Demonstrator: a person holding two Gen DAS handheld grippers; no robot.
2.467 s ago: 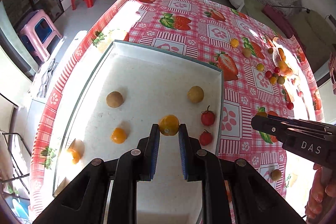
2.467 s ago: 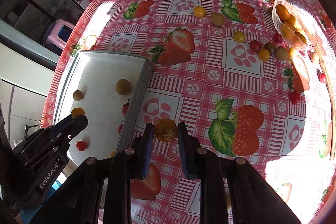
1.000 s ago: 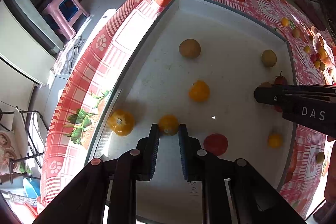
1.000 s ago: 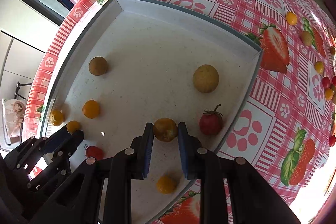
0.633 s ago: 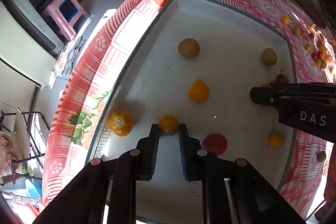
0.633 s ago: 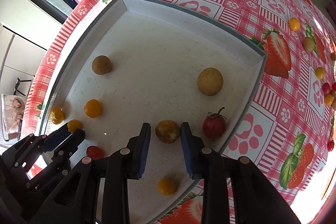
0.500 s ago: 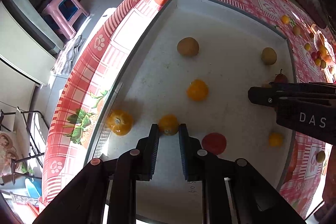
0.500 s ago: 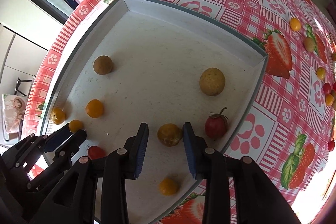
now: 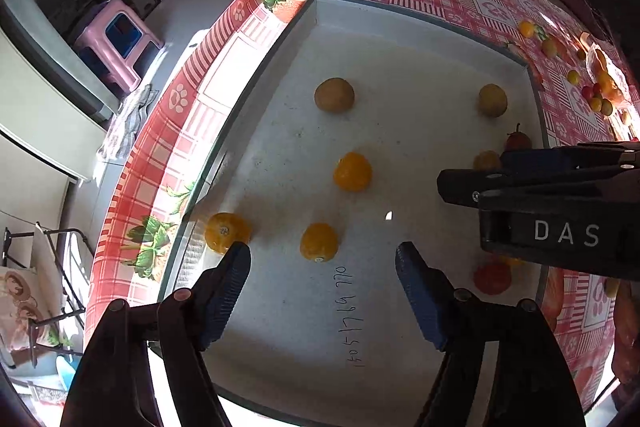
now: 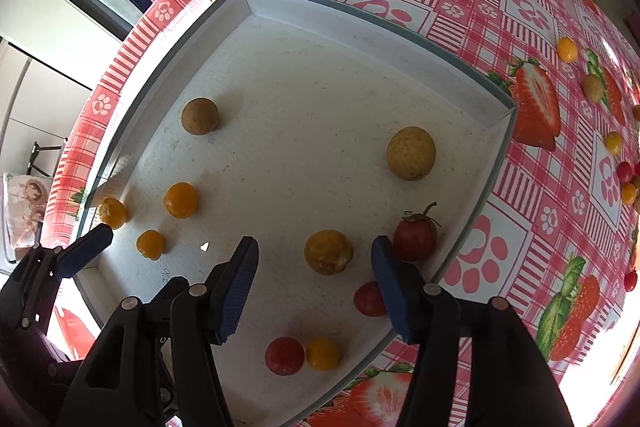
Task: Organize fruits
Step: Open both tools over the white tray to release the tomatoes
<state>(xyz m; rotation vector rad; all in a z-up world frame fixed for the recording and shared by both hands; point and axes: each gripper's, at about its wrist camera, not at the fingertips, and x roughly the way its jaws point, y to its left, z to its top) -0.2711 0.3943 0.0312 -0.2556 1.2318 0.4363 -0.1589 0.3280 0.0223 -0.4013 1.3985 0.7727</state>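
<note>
Left tongs (image 9: 322, 257) had just opened, orange fruit (image 9: 319, 242) free on tray (image 9: 420, 23) | right tongs (image 10: 315, 251) likewise opened, yellow fruit (image 10: 328, 251) lay unclamped between

- In the left wrist view the right gripper (image 9: 460, 183) covers part of a yellow fruit (image 9: 486, 159) and most of a stemmed red fruit (image 9: 517, 139).
- The tray (image 9: 420, 17) has its near edge cut off by the frame.
- Far right, the small fruits (image 9: 596, 99) are too tiny to name.
- In the right wrist view one pad (image 10: 390, 283) overlaps a red fruit (image 10: 368, 299).
</note>
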